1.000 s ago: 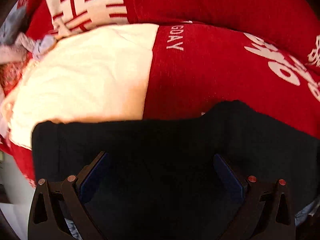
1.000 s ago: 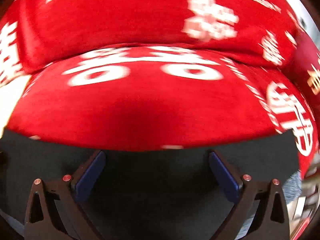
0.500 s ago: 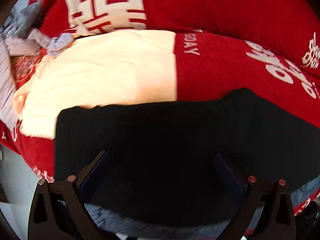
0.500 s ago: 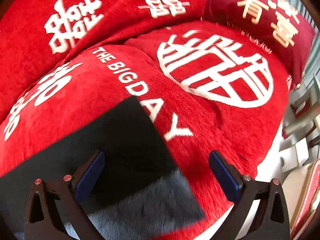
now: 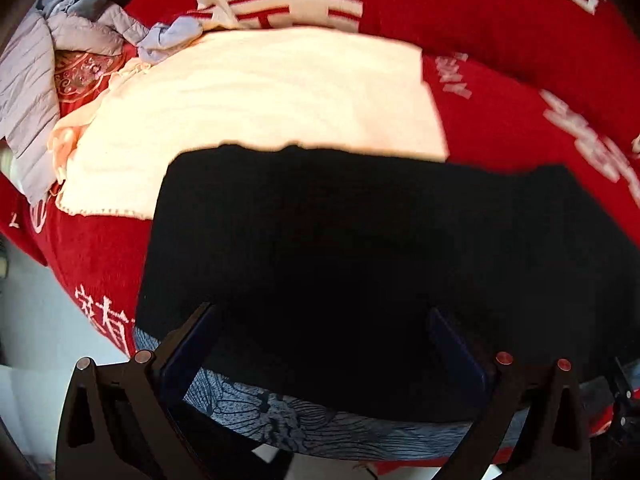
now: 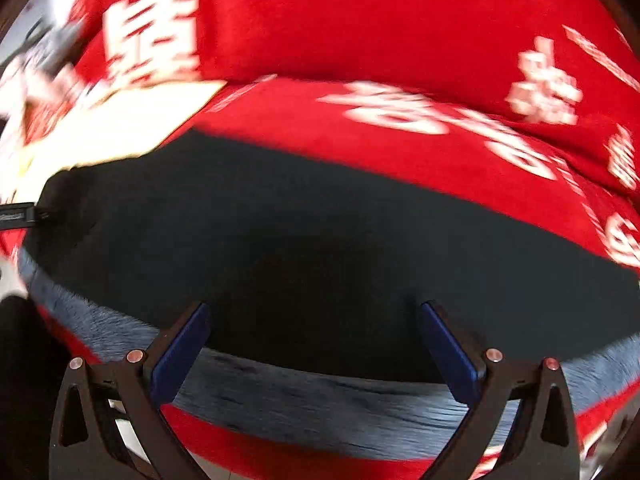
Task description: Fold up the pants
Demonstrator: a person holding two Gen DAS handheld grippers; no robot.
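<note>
Red printed bedding [image 5: 500,128] now shows beyond the black pants [image 5: 360,248]; your left gripper [image 5: 320,340] and right gripper [image 6: 312,336] have backed off, jaws spread and empty, so that fold looks laid.

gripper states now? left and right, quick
Left gripper: open, holding nothing, fingers spread above the black pants.
Right gripper: open, holding nothing, over the same pants.

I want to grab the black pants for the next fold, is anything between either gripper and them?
Nothing visible. The left gripper and right gripper are both open, with the black pants directly ahead on the red blanket. The cream towel lies beyond them.
</note>
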